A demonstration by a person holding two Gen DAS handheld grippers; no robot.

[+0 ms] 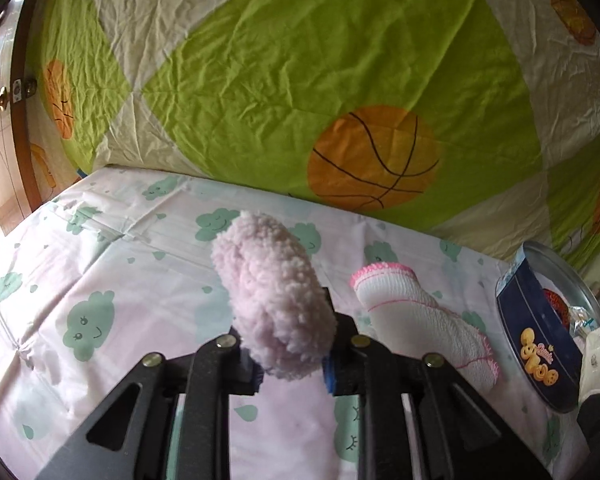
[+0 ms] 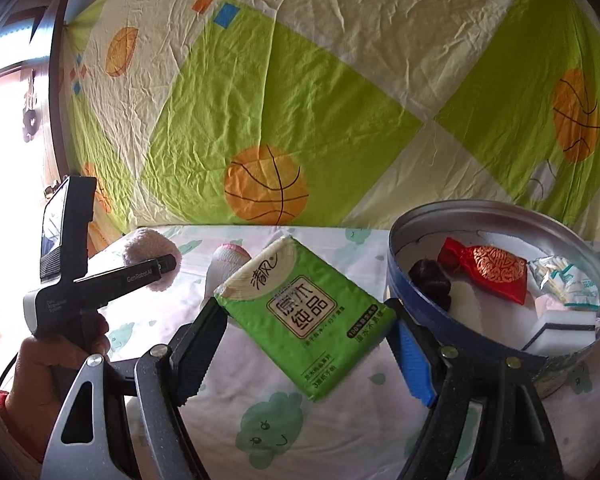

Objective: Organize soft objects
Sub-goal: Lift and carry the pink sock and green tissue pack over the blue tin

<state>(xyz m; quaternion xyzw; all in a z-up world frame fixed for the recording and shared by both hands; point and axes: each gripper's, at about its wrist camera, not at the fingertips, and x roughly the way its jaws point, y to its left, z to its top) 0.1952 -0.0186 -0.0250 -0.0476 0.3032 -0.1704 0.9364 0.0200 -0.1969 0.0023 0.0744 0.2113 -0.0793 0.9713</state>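
Observation:
My left gripper (image 1: 290, 364) is shut on a fluffy pale pink sock (image 1: 274, 296), held above the cloud-print sheet (image 1: 100, 280). A white sock with pink trim (image 1: 420, 316) lies just to its right. My right gripper (image 2: 308, 332) is shut on a green tissue pack (image 2: 306, 316), held tilted above the sheet, left of the round blue tin (image 2: 420, 304). The tin holds a red and gold pouch (image 2: 488, 268), a dark item (image 2: 430, 276) and a white sponge (image 2: 560, 324). The left gripper with the pink sock (image 2: 148, 248) shows at left in the right wrist view.
A green and cream quilt with basketball prints (image 1: 340, 60) rises behind the sheet. The tin also shows at the right in the left wrist view (image 1: 540, 344). A wooden frame (image 1: 20, 120) stands at the far left.

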